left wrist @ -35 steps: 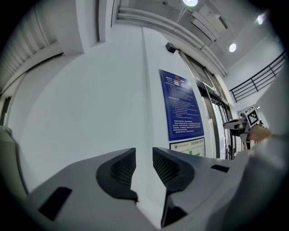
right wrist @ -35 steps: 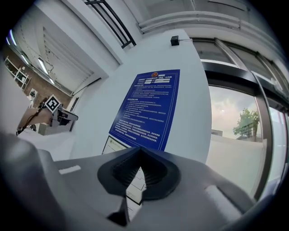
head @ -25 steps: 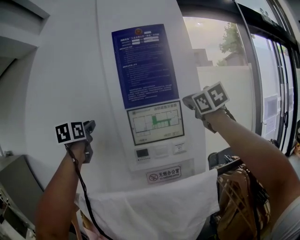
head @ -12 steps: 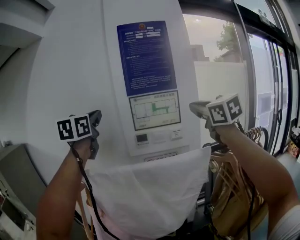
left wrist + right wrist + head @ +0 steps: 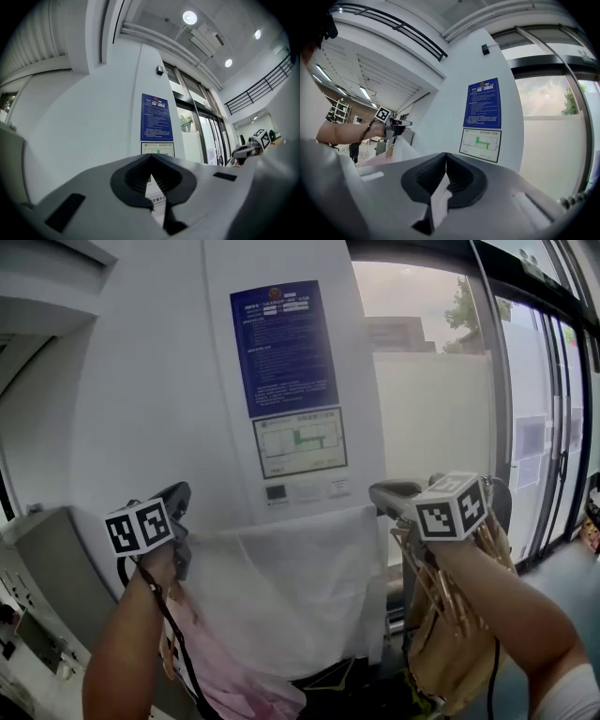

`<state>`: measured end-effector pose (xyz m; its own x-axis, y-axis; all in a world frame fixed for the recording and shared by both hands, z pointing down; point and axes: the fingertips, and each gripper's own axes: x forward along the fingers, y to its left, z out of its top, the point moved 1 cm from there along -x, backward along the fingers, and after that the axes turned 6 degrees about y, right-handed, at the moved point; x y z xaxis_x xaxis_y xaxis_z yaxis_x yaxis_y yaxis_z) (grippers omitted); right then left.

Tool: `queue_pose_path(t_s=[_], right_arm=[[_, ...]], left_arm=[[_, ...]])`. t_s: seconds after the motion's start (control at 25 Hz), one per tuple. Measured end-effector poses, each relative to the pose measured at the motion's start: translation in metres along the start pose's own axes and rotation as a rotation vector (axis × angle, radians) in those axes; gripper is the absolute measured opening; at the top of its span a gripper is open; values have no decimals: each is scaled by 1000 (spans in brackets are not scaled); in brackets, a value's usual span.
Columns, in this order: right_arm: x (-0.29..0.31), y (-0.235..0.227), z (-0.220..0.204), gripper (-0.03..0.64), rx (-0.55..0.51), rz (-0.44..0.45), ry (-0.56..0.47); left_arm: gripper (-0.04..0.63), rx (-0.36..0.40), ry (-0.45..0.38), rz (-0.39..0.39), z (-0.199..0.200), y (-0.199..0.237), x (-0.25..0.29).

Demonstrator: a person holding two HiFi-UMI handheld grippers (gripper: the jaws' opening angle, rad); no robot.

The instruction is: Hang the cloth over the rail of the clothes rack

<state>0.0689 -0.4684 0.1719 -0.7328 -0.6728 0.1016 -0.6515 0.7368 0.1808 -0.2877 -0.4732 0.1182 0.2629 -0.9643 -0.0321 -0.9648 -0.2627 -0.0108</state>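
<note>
Holding cloth spread, left gripper clenched on its 9 o'clock corner, right gripper clenched on 3 o'clock corner; rail drape not yet done.

A dark clothes rack stands by the white wall, with wooden hangers bunched at its right and a pink cloth hanging lower left.

Cloth flatter (top edge straighter)
</note>
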Motion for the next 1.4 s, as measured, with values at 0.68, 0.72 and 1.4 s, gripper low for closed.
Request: queue_pose_path(t_s=[0.68,0.72,1.4], right_arm=[[32,24,-145,100,227,6,67],[32,24,-146,90,228,2,63],[-27,-14,-39,5,140,-103,-51]], left_arm=[[72,19,59,-22,-132,-23,-65],[72,17,64,-21,-137,-22,-66],[72,15,50,43,-137,19,-75]])
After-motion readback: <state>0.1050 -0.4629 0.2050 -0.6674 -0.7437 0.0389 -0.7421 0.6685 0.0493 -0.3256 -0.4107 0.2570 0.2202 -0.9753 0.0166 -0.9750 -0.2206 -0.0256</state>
